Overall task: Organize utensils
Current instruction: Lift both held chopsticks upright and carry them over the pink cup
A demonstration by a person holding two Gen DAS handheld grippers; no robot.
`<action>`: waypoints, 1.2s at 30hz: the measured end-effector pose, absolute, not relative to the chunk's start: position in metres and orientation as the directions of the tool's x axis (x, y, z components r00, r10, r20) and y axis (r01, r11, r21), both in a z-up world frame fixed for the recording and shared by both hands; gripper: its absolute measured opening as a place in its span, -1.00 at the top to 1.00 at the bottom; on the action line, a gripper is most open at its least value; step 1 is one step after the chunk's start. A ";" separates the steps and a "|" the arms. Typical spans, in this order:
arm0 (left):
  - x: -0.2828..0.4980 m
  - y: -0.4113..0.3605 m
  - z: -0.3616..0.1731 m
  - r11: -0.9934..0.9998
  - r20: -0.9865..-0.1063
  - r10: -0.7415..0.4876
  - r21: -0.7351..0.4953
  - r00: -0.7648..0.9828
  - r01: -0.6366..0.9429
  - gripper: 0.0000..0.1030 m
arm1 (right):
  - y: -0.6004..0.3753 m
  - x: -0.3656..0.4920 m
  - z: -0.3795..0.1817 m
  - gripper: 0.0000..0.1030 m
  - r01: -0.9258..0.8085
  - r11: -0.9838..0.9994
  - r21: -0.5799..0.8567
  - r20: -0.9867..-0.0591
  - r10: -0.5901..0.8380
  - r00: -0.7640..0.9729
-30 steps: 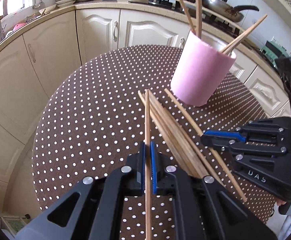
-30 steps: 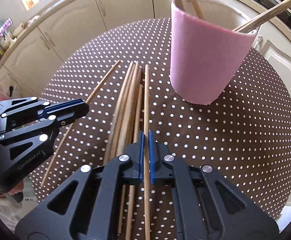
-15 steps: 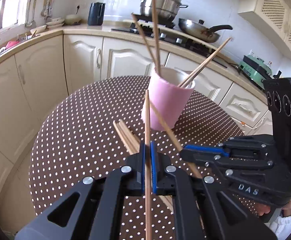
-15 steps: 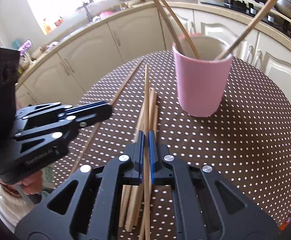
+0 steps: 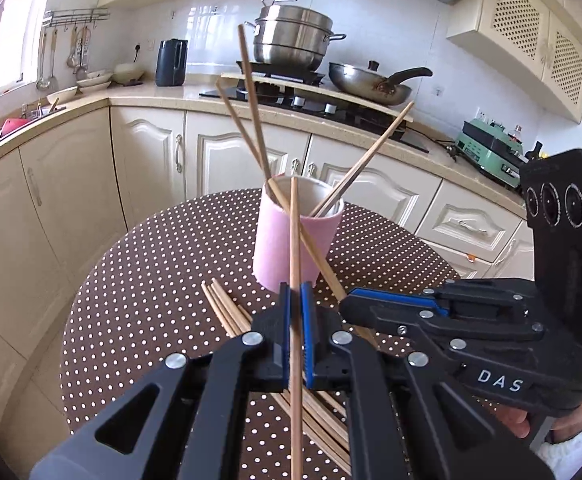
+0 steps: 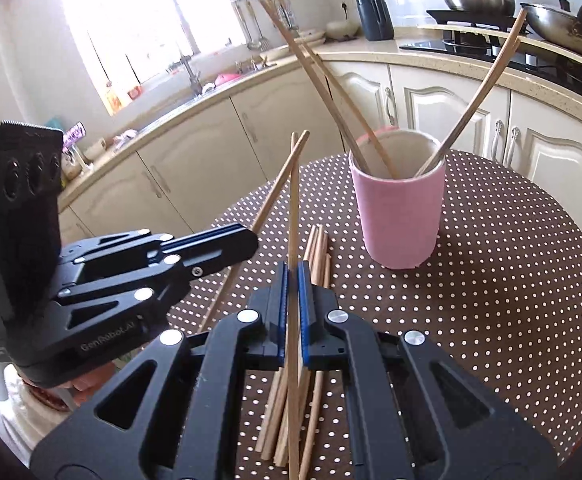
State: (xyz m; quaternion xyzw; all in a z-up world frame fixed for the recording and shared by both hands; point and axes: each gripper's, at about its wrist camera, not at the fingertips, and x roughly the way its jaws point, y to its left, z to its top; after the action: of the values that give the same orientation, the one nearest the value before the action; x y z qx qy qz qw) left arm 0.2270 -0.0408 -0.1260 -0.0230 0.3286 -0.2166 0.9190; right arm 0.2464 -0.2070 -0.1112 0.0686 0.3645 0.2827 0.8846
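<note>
Above the table, both chopsticks now raised.

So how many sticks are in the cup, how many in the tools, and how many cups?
Sticks in cup: 3
Stick in left tool: 1
Stick in right tool: 1
Cups: 1
Total: 6

Domestic kitchen. Beyond the fingers: cream panelled base cabinets under a curved stone counter, a gas hob carrying a stacked steel steamer pot and a wok, and a black kettle. To their left: hanging ladles, a sink tap below a bright window. Lattice-door wall cabinets above.
</note>
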 end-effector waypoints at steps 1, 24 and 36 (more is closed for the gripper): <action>0.226 -0.042 -0.123 0.906 -0.591 -0.410 -0.179 0.694 0.383 0.89 | -0.204 0.246 -0.107 0.89 -0.448 0.832 0.326 -0.598 0.549 0.584; 0.258 -0.077 -0.047 0.887 -0.399 -0.460 -0.170 0.794 0.428 0.89 | -0.237 0.256 -0.033 0.89 -0.411 0.846 0.338 -0.371 0.522 0.768; 0.296 -0.084 -0.024 0.870 -0.277 -0.488 -0.220 0.827 0.440 0.89 | -0.261 0.283 -0.017 0.89 -0.356 0.858 0.370 -0.269 0.465 0.843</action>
State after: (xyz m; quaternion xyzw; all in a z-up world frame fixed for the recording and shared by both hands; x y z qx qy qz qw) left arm 0.2961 -0.0836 -0.0240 -0.0735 0.1641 -0.2436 0.9531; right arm 0.2828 -0.2610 -0.0173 0.1545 0.1772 0.2167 0.9475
